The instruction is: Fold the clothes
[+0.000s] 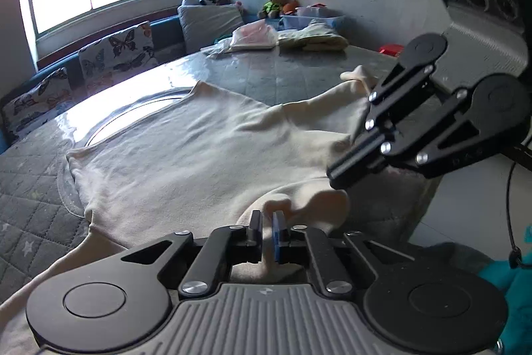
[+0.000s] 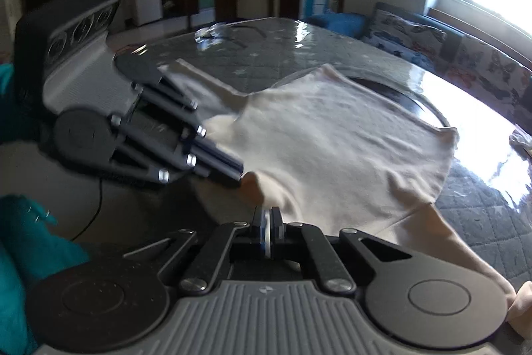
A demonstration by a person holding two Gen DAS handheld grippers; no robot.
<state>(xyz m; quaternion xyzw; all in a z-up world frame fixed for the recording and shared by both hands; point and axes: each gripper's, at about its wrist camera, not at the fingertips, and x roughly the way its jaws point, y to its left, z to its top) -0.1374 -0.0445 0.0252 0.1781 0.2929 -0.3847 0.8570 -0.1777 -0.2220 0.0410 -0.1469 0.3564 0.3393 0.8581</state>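
A cream garment (image 1: 186, 152) lies spread across the grey quilted table (image 1: 30, 198), with its near edge bunched up. My left gripper (image 1: 268, 223) is shut on a fold of that near edge. My right gripper (image 1: 335, 180) comes in from the right, shut on the same edge a little farther along. In the right wrist view the garment (image 2: 332, 148) spreads away ahead, my right gripper (image 2: 268, 222) pinches its near edge, and my left gripper (image 2: 241, 177) grips the cloth just to the left, blurred.
Folded clothes (image 1: 309, 39) and a pink bag (image 1: 254, 35) lie at the table's far end beside a plastic bin (image 1: 316, 17). Butterfly cushions (image 1: 116, 52) line a bench under the window. A round glass turntable (image 2: 399, 95) sits under the garment. Teal cloth (image 2: 20, 242) is near left.
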